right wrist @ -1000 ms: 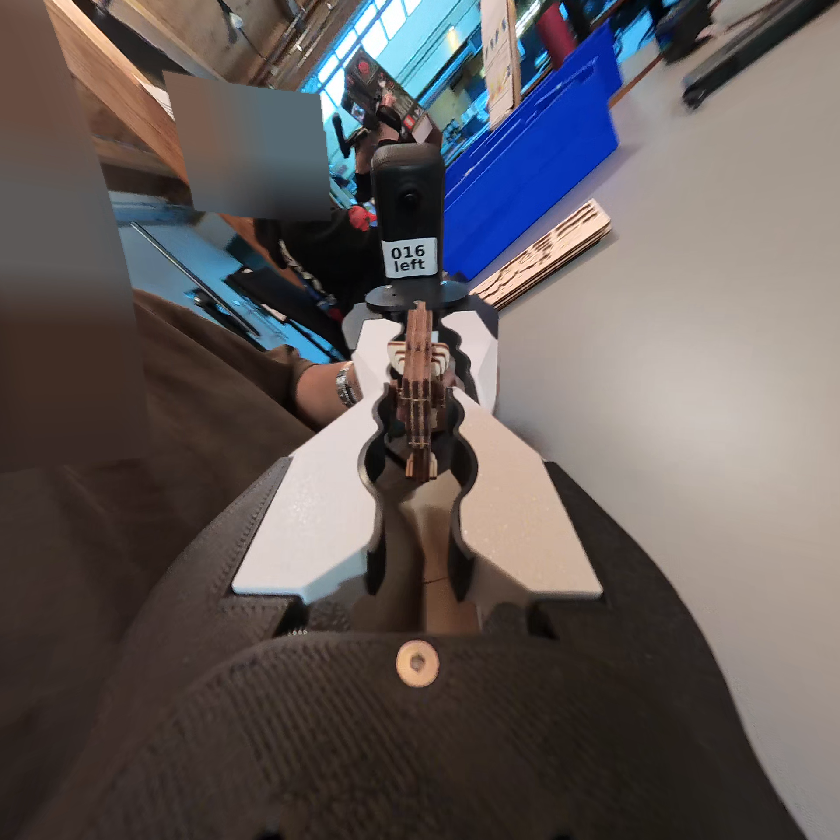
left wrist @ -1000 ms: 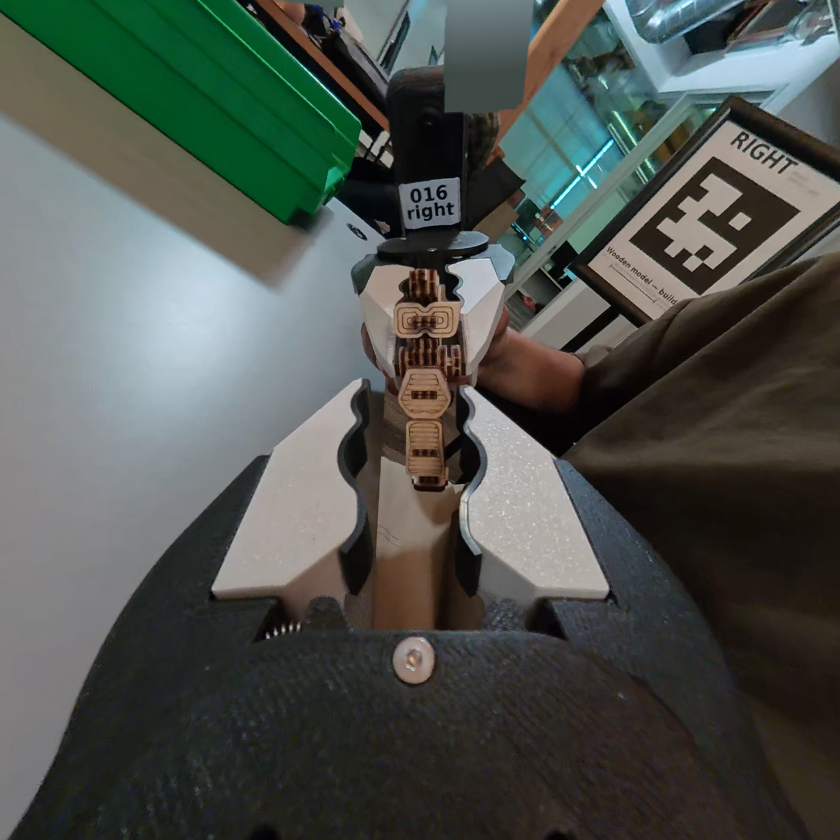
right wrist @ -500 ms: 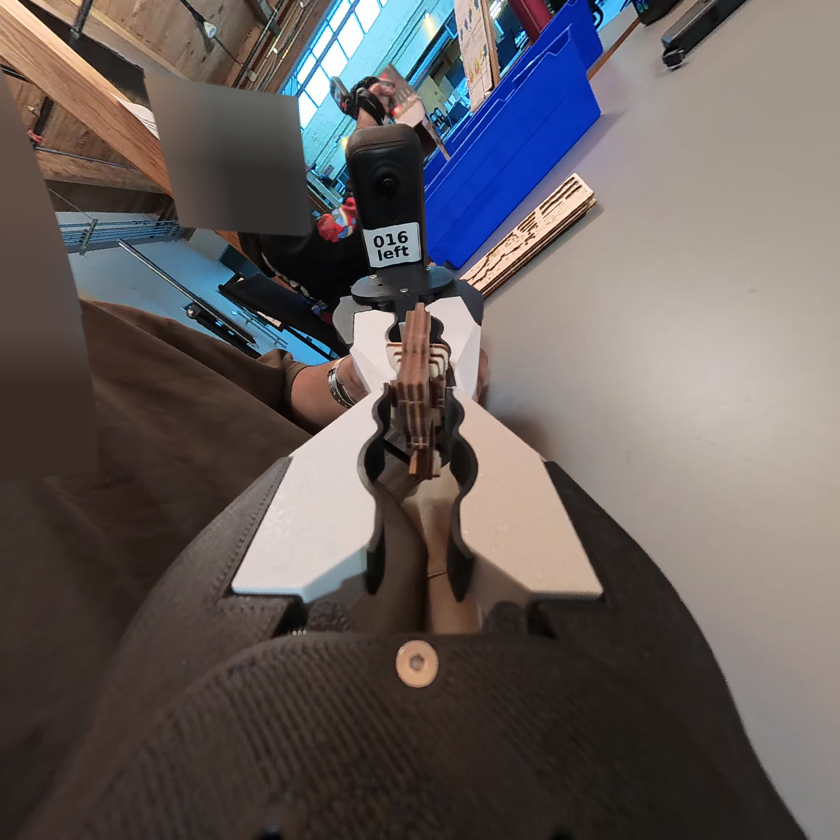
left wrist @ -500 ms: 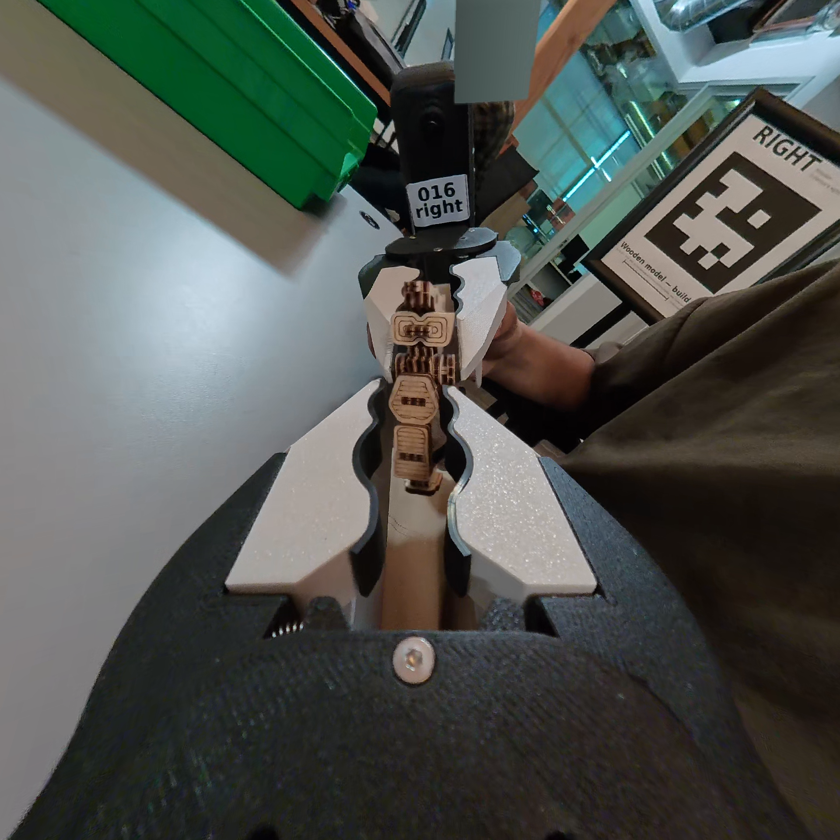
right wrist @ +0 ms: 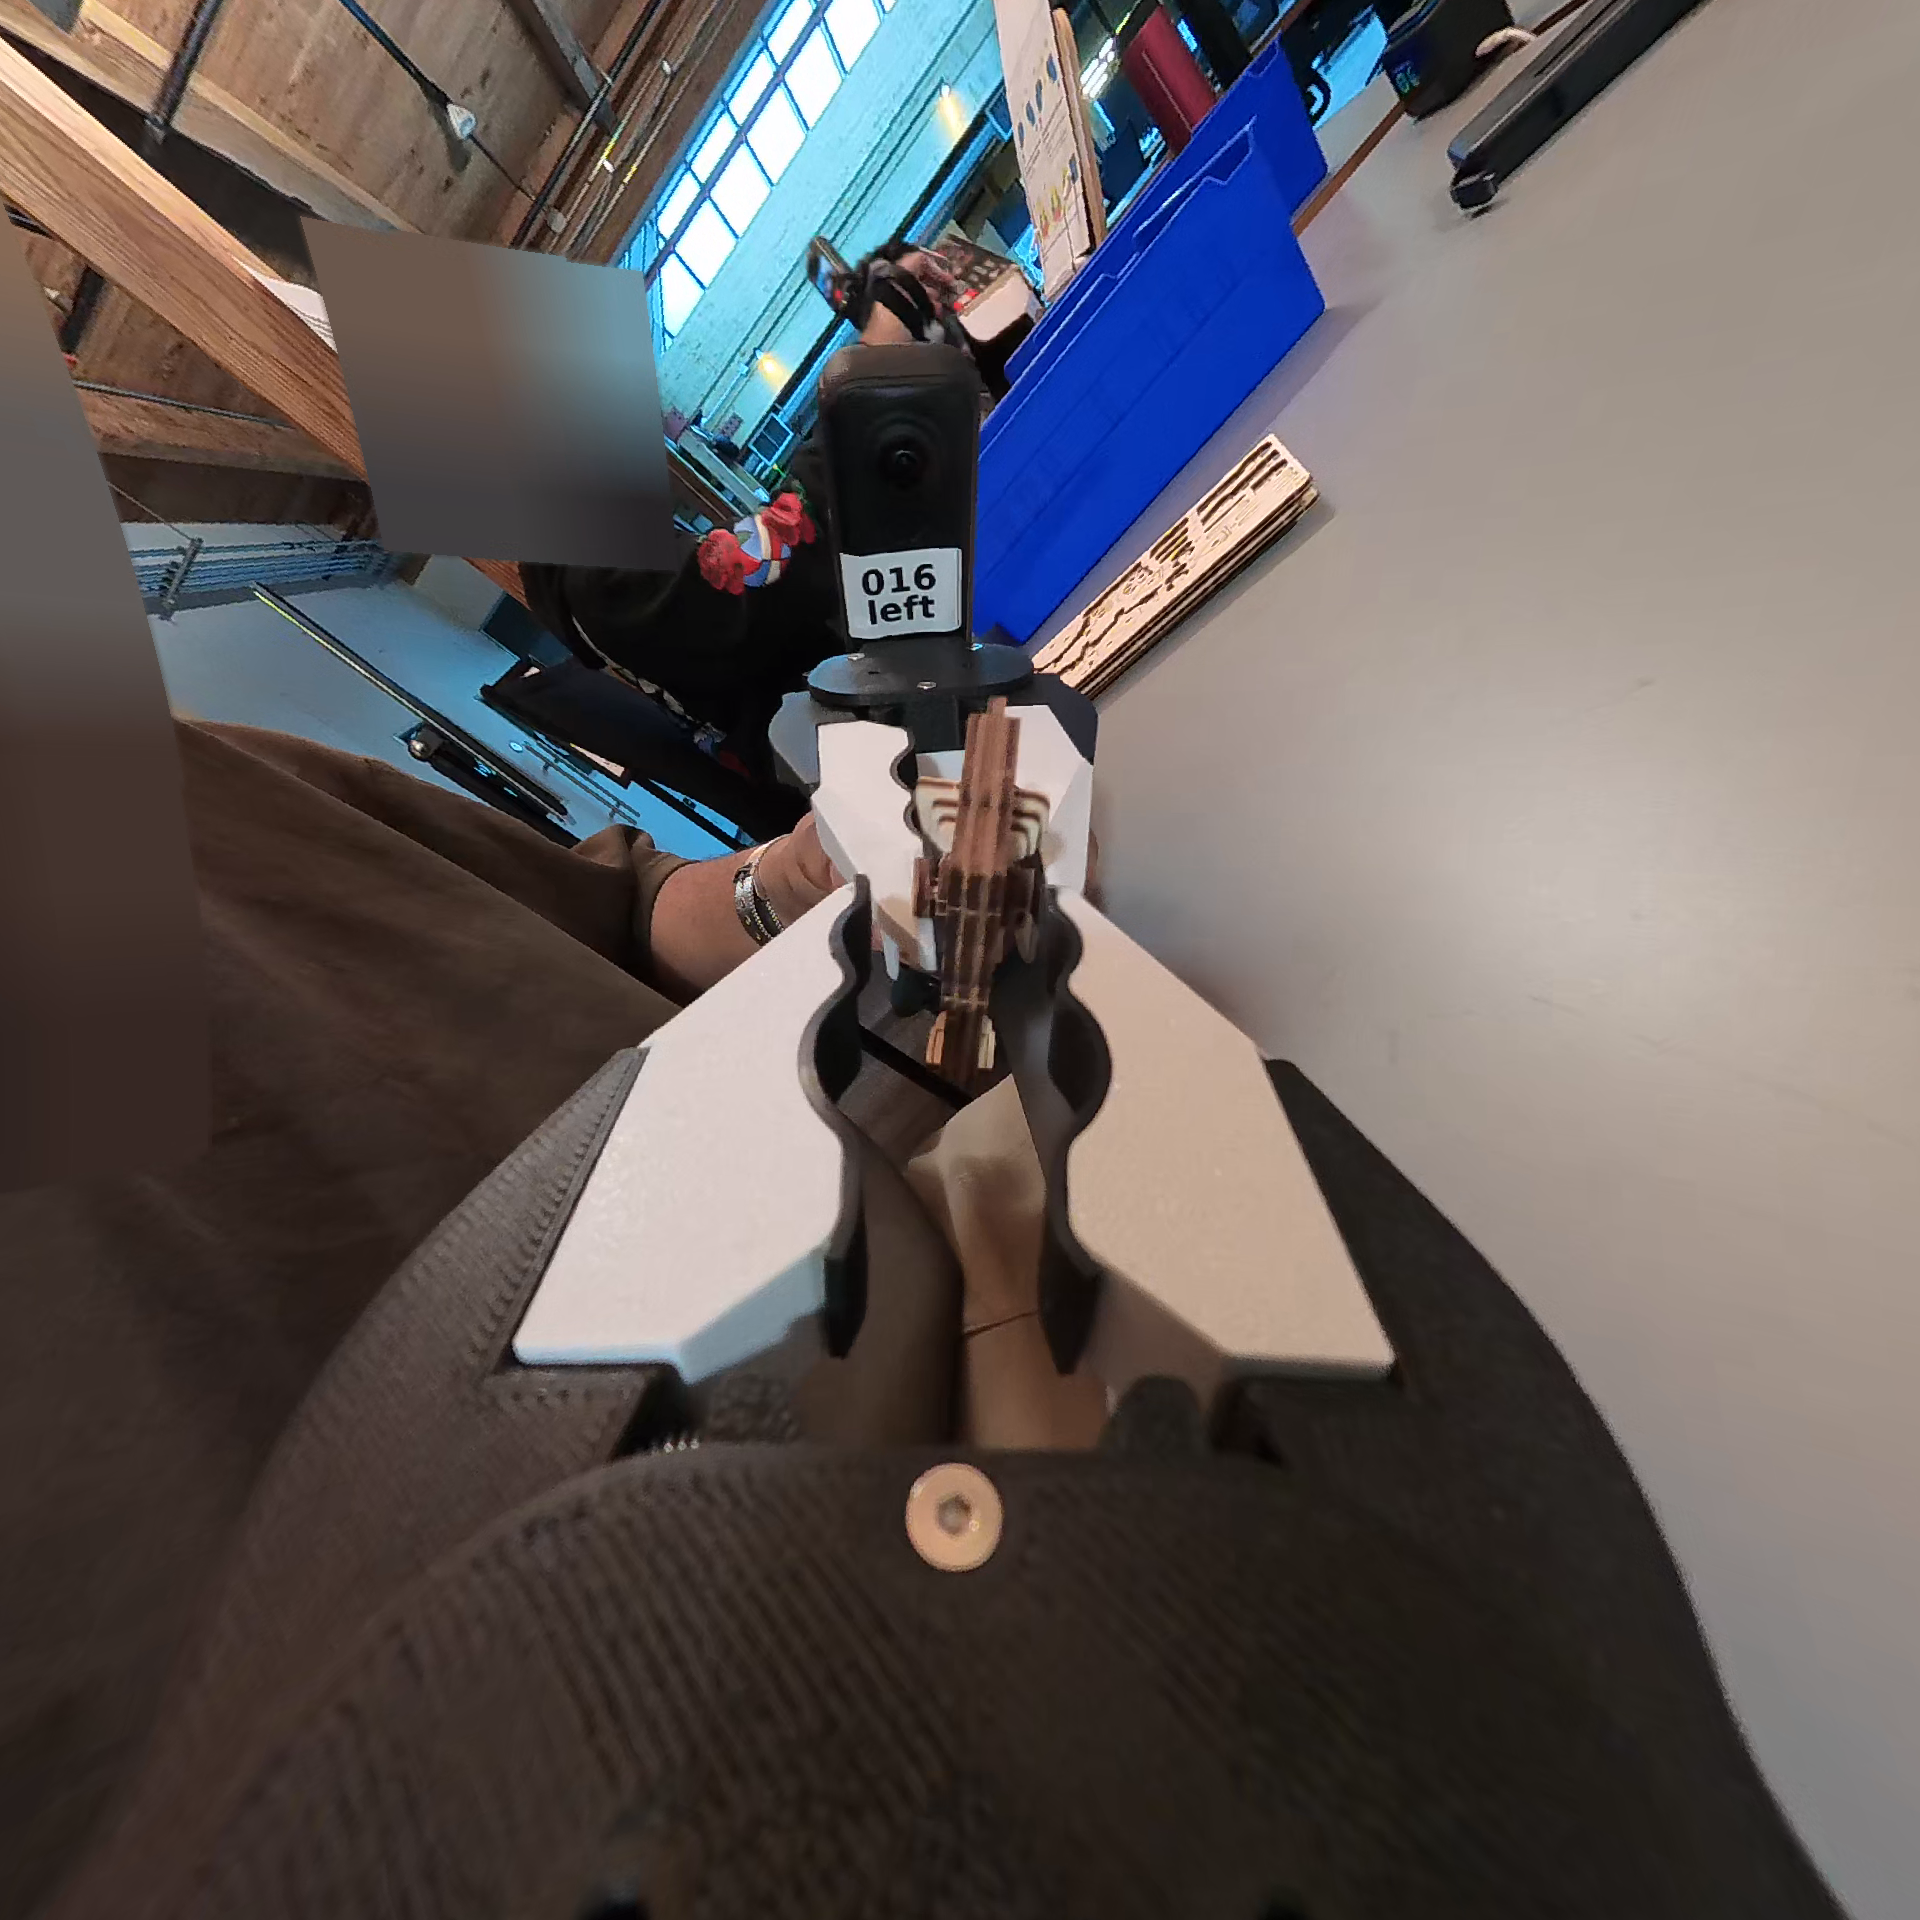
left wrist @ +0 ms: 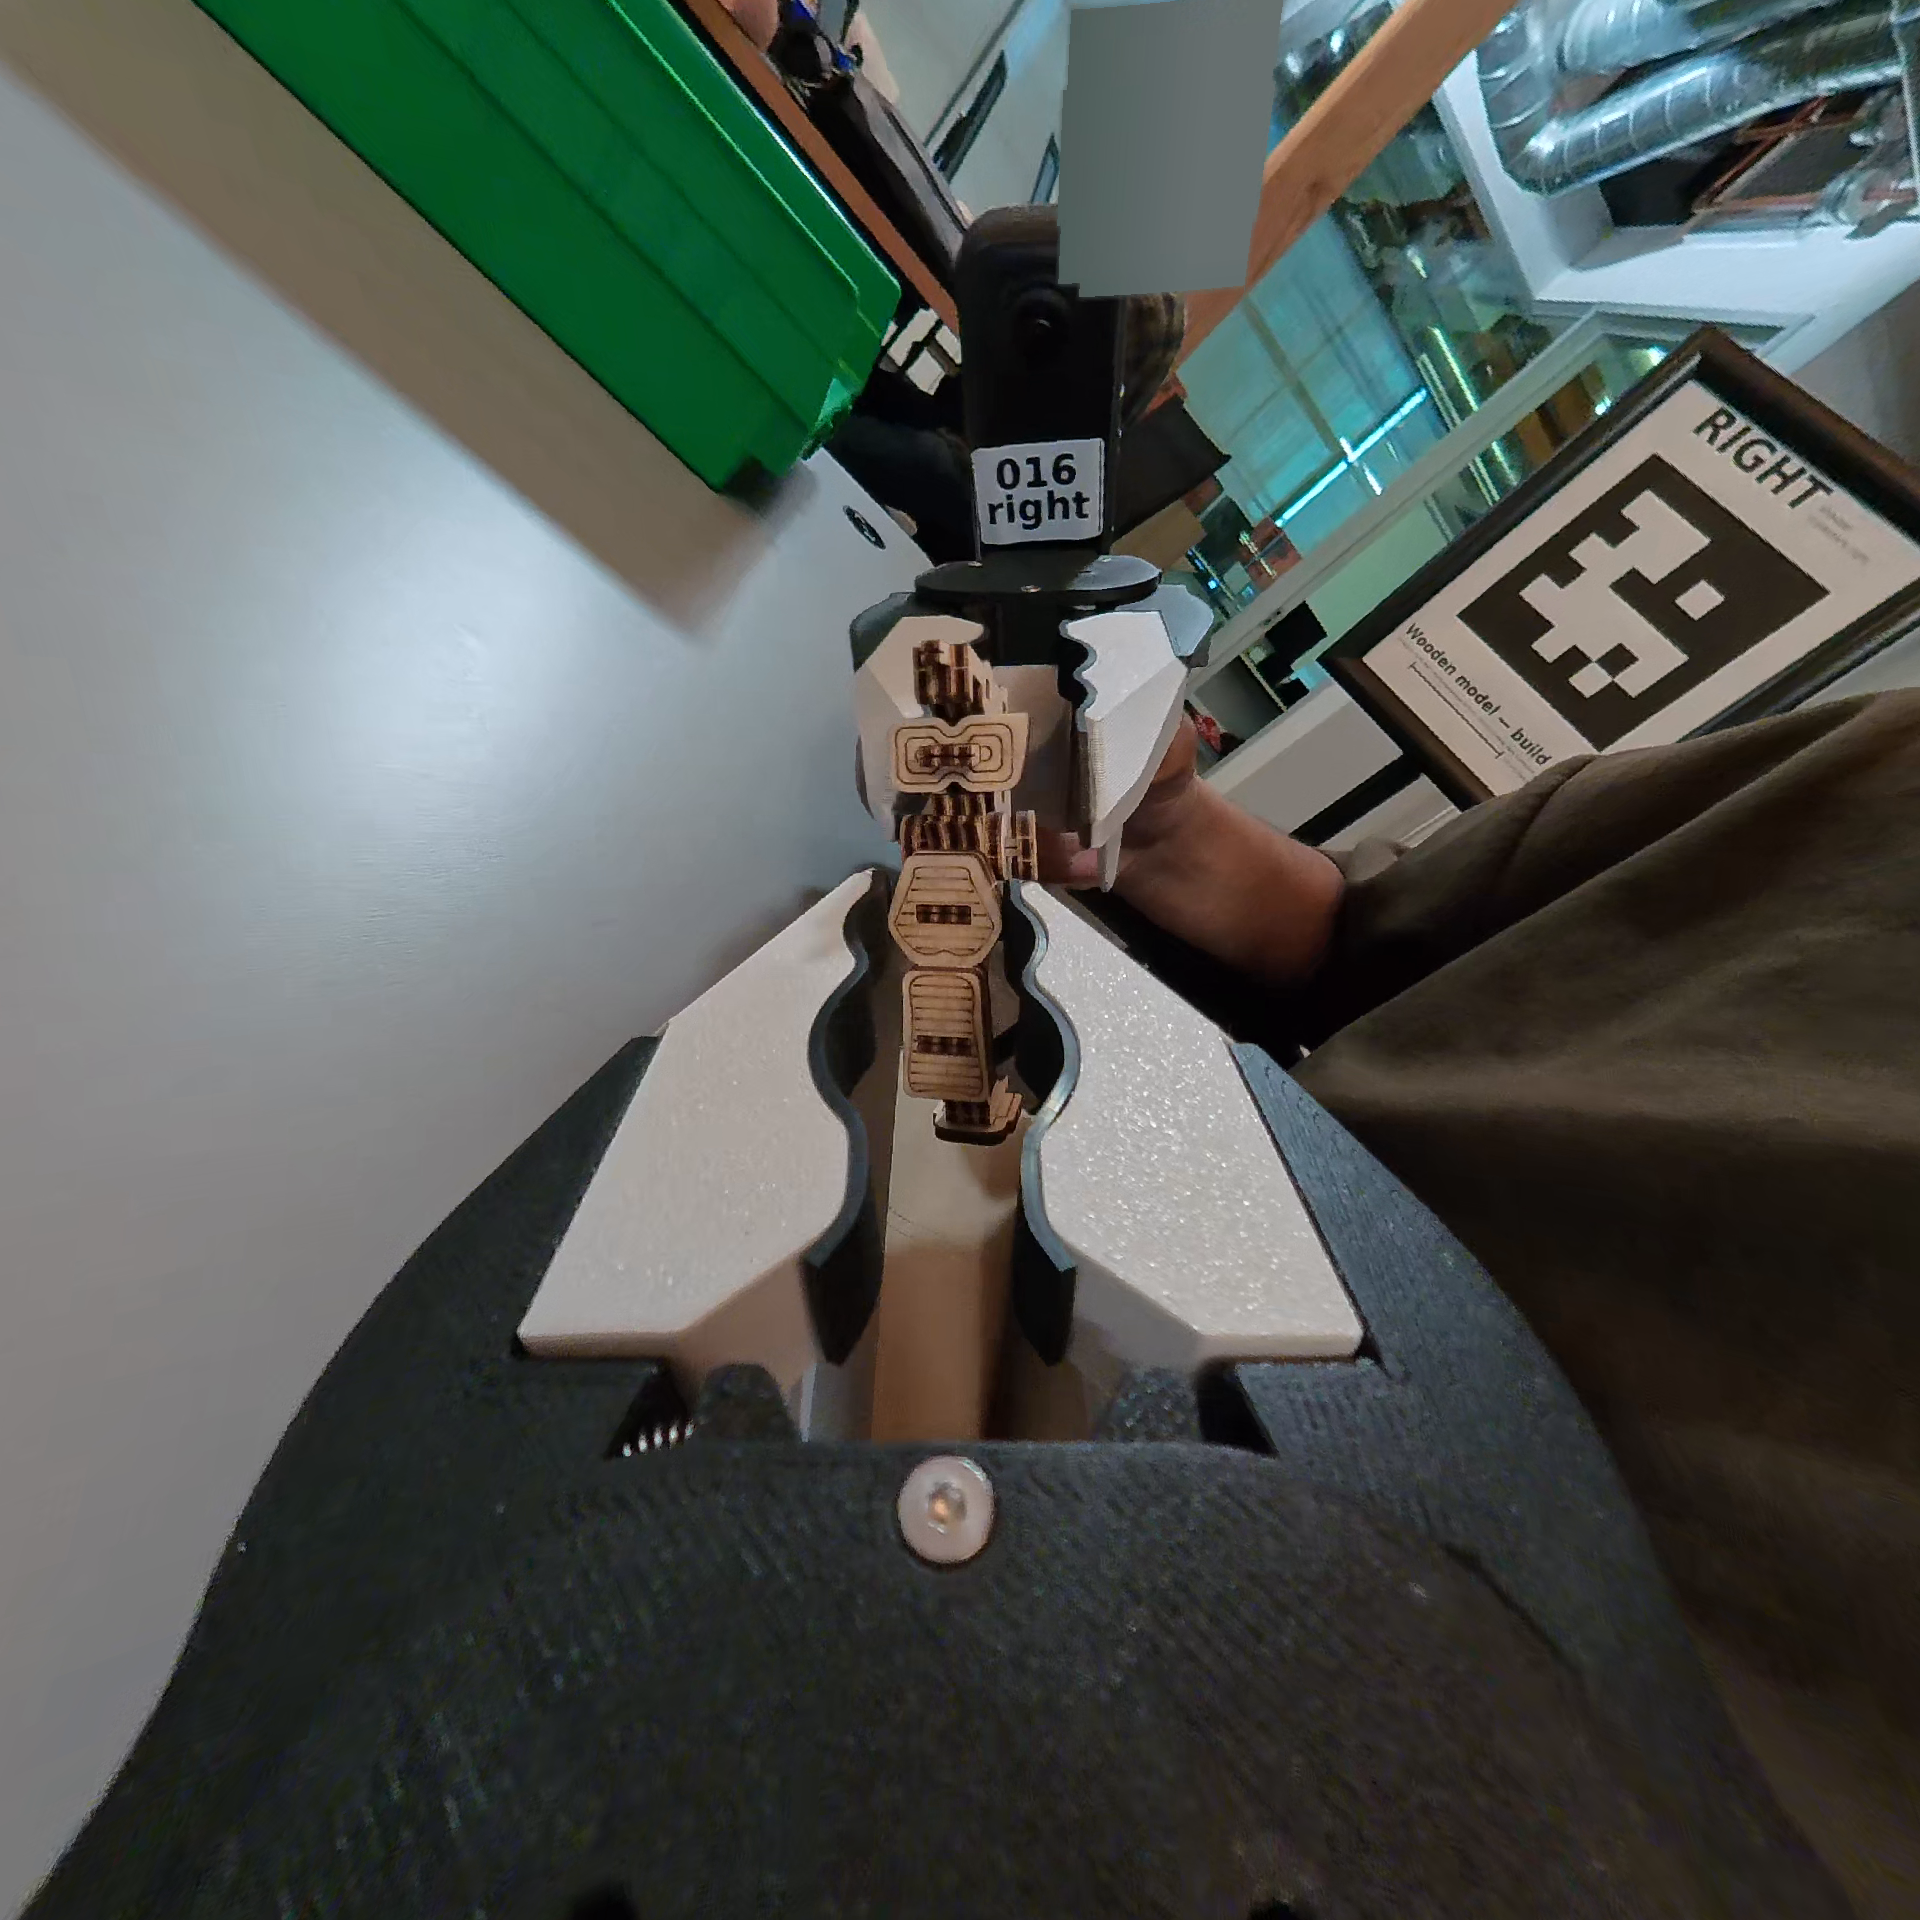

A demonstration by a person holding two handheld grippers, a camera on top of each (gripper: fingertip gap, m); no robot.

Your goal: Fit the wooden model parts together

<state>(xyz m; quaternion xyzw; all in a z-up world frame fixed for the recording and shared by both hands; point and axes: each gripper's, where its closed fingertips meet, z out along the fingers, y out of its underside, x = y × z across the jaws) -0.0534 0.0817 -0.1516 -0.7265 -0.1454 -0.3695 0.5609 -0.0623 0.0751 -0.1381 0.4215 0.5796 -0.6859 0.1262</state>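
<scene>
Wooden model (left wrist: 948,935) mid-frame, clamped between left gripper (left wrist: 940,966) fingers. Right gripper (left wrist: 1023,748) opposite, fingers spread apart (model's far end between them). Green bin (left wrist: 582,197) upper left.

Setting: workshop or maker-space hall, industrial in character.
- Plain grey table (right wrist: 1558,831).
- Green plastic storage bin (left wrist: 582,208) at one far edge of the table; blue storage bins (right wrist: 1153,343) at another.
- Stack of laser-cut wooden sheets (right wrist: 1184,566) lying just beside the blue bins.
- Framed sign with a black-and-white marker pattern (left wrist: 1621,613) standing upright.
- Exposed timber beams (right wrist: 177,260) and silver ventilation ducts (left wrist: 1662,94) overhead.
- Tall rows of windows (right wrist: 748,177) in the far wall.
</scene>
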